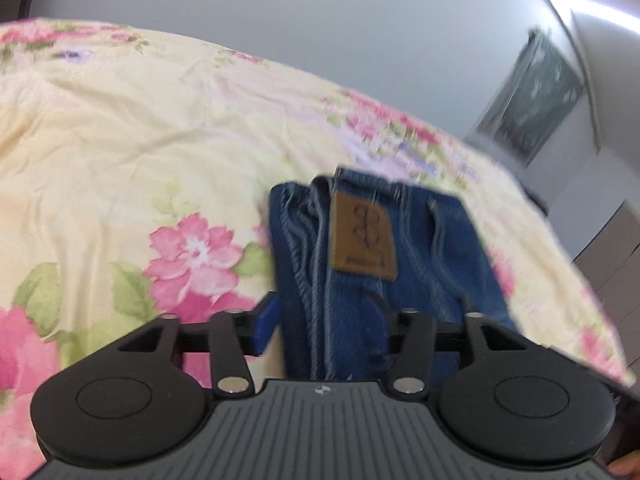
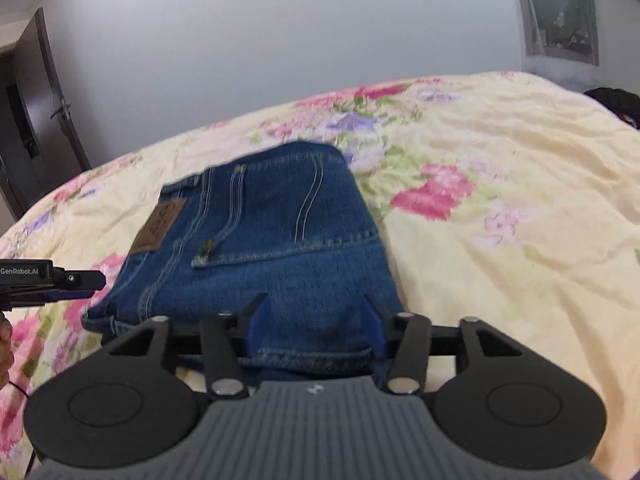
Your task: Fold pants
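Right wrist view: your folded jeans (image 2: 256, 240) lie on the floral bedspread (image 2: 500, 208), leather patch (image 2: 159, 224) at nine o'clock. Your right gripper (image 2: 314, 322) is spread, denim between its blue pads, unpinched. Your left gripper (image 1: 322, 322) is spread too, straddling the waistband end.

A bed (image 2: 500, 208) carries everything, covered by a rumpled cream sheet printed with pink flowers and green leaves. Folded blue jeans (image 2: 260, 240) lie flat on it, their brown patch (image 2: 160, 226) at nine o'clock of the bundle, in the right wrist view.
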`<state>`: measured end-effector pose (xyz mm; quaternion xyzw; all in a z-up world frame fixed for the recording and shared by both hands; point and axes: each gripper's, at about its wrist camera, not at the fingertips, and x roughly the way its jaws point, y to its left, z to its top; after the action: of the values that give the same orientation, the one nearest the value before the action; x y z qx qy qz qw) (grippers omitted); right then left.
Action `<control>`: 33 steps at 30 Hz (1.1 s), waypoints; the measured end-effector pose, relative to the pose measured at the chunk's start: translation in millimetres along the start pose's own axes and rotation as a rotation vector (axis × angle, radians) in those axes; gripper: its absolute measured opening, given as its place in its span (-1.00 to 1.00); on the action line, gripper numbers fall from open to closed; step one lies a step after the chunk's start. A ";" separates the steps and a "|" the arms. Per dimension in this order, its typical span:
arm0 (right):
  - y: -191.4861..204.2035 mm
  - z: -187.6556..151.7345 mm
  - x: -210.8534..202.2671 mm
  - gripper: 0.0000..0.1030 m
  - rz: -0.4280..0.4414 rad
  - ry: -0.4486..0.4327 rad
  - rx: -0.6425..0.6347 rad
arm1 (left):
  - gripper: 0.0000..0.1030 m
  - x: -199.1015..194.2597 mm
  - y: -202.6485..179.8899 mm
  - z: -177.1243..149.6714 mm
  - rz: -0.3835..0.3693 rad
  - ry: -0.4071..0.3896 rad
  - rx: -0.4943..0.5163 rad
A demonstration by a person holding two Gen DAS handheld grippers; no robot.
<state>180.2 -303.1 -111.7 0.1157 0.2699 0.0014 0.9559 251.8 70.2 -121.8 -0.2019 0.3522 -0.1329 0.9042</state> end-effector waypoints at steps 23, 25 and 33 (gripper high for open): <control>-115.4 58.4 144.9 0.06 0.342 0.360 0.510 | 0.66 106.4 88.3 36.4 -0.375 0.190 -0.391; -114.7 59.4 154.6 0.06 0.365 0.374 0.517 | 0.69 109.7 80.7 38.4 -0.382 0.191 -0.360; -107.5 64.3 164.2 -0.36 0.390 0.381 0.512 | 0.21 110.4 53.3 42.2 -0.305 0.184 -0.244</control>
<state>347.3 -411.2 -167.0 0.3980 0.4075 0.1373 0.8104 365.3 86.5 -182.4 -0.3477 0.4123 -0.2424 0.8065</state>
